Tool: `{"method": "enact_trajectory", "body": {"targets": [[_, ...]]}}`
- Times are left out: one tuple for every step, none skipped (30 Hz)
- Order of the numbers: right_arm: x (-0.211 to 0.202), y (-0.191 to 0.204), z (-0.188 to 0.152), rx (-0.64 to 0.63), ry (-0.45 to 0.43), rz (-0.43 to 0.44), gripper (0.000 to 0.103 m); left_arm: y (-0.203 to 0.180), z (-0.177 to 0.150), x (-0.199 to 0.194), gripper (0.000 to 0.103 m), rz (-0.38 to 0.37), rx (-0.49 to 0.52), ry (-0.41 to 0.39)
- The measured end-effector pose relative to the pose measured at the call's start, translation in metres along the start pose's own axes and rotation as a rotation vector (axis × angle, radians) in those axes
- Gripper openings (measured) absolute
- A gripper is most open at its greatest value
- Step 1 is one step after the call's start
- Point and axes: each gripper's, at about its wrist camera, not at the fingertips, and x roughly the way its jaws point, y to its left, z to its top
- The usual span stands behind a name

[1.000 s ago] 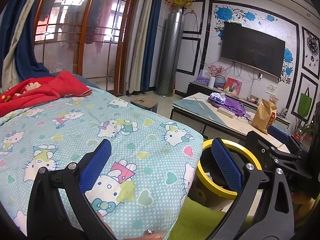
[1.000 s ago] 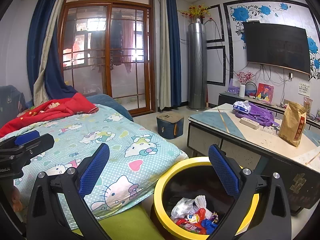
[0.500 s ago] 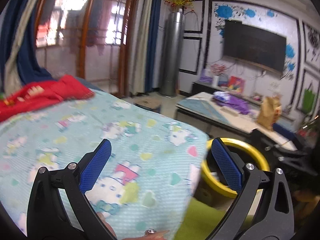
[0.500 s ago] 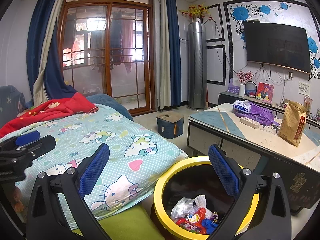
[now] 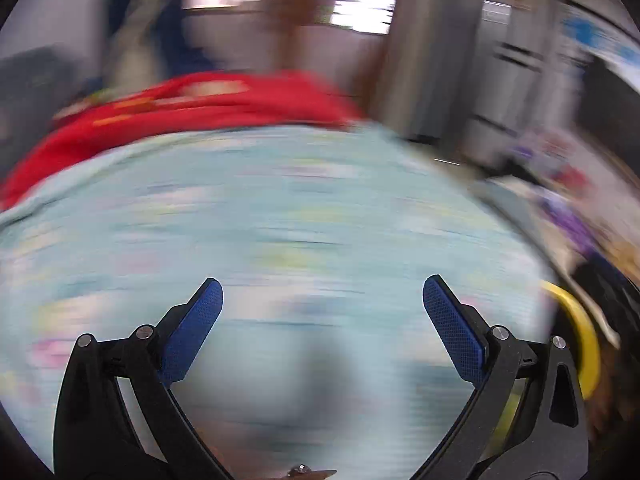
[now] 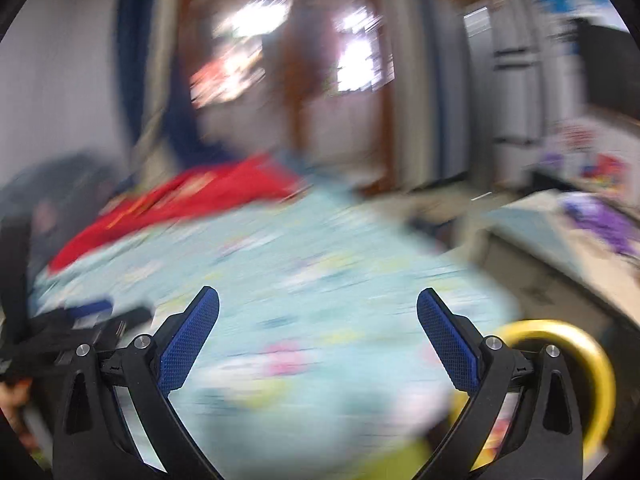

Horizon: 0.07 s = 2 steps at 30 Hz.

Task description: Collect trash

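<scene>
Both views are heavily motion-blurred. My left gripper [image 5: 322, 320] is open and empty over the light-blue patterned blanket [image 5: 280, 220]. My right gripper [image 6: 318, 320] is open and empty, also over the blanket [image 6: 300, 280]. The yellow-rimmed trash bin [image 6: 560, 332] sits at the lower right of the right wrist view, and its rim [image 5: 580, 328] shows at the right edge of the left wrist view. The left gripper's body [image 6: 60, 332] shows at the left of the right wrist view. No loose trash can be made out in the blur.
A red cloth [image 5: 200, 104] lies at the far side of the bed, also in the right wrist view [image 6: 180, 204]. A low table [image 6: 560, 240] with purple items stands to the right of the bed. Windowed doors [image 6: 300, 60] are behind.
Both grippers have swung left, away from the bin and toward the bed. The bin has slid to the right edge of each view. Both stay open.
</scene>
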Motion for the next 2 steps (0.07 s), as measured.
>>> {"method": "enact_trajectory", "body": {"targets": [[0.028, 0.033, 0.005, -0.02, 0.103, 0.084, 0.097, 0.028, 0.004, 0.002, 0.092, 0.076, -0.049, 0.007], [0.028, 0.033, 0.005, -0.02, 0.103, 0.084, 0.097, 0.06, 0.007, 0.004, 0.092, 0.164, -0.103, 0.026]]}}
